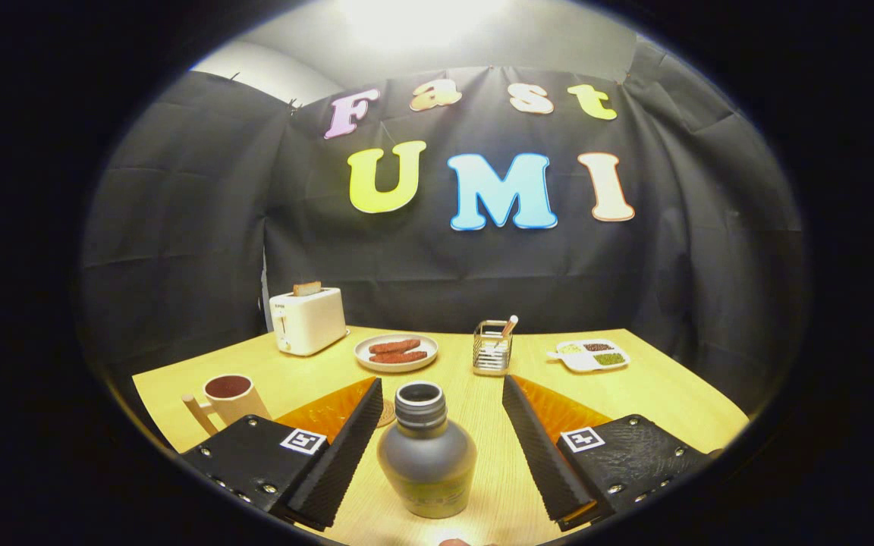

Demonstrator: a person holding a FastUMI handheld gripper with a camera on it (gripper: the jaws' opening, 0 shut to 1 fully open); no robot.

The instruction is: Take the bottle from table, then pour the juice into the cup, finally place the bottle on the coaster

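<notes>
A grey bottle with an open neck stands upright on the wooden table, between my two fingers. My gripper is open, and both fingers stand clear of the bottle's sides. A beige cup with a wooden handle sits to the left, beyond the left finger. A sliver of a round coaster peeks out behind the left finger, just left of the bottle's neck; most of it is hidden.
At the back left stands a white toaster with a slice of bread in it. A plate of sausages, a wire utensil holder and a divided dish line the far side of the table.
</notes>
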